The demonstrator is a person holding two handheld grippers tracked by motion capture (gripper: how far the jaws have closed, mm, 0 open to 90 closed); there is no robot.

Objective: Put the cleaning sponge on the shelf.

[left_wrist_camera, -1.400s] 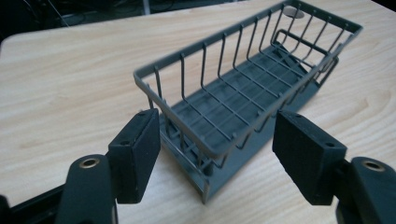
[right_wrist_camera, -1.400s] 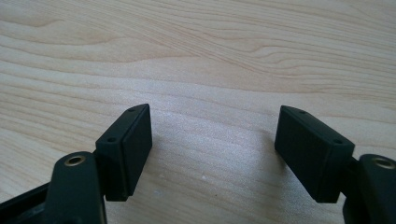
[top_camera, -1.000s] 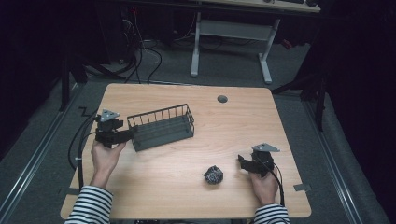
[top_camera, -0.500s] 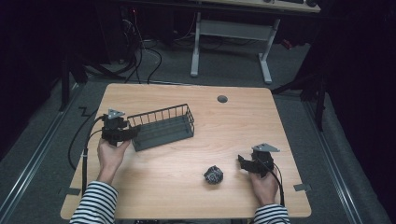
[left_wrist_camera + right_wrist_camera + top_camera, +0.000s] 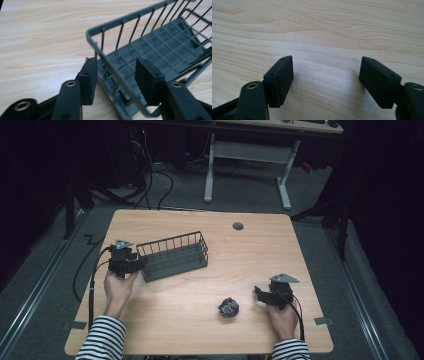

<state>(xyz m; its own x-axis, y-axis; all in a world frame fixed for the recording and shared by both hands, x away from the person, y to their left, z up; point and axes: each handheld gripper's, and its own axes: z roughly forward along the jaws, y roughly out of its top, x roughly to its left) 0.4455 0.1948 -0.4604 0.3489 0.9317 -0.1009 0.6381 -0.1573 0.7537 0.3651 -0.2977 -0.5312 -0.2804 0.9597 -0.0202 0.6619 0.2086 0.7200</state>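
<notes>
At the left of the table [image 5: 200,330], the left gripper [image 5: 139,264] has its jaws astride the short end wall of the wire basket [image 5: 172,256], which stands upright on the wood left of centre, long side running toward the middle. In the left gripper view the end rim [image 5: 100,53] runs between the two pads [image 5: 88,75]; the jaws have just been closing on it, yet a gap shows on the far side, so the wire is straddled rather than pinched. The basket looks like thin coated metal: probably light and stiff, with nothing inside, but hard and smooth enough to pivot or slip in a one-point grip. The top rim of the end wall, near a corner where the uprights meet it, seems the soundest place to take hold, since a single thin upright could twist between flat pads. Lifted from one end, the far end would likely droop, so dragging or a low lift looks safer. Right of centre lies a small dark crumpled ball [image 5: 228,307], apart from the basket. At the far right the right gripper [image 5: 261,293] rests low over bare wood, jaws spread wide with nothing between them, pointing toward the ball.
</notes>
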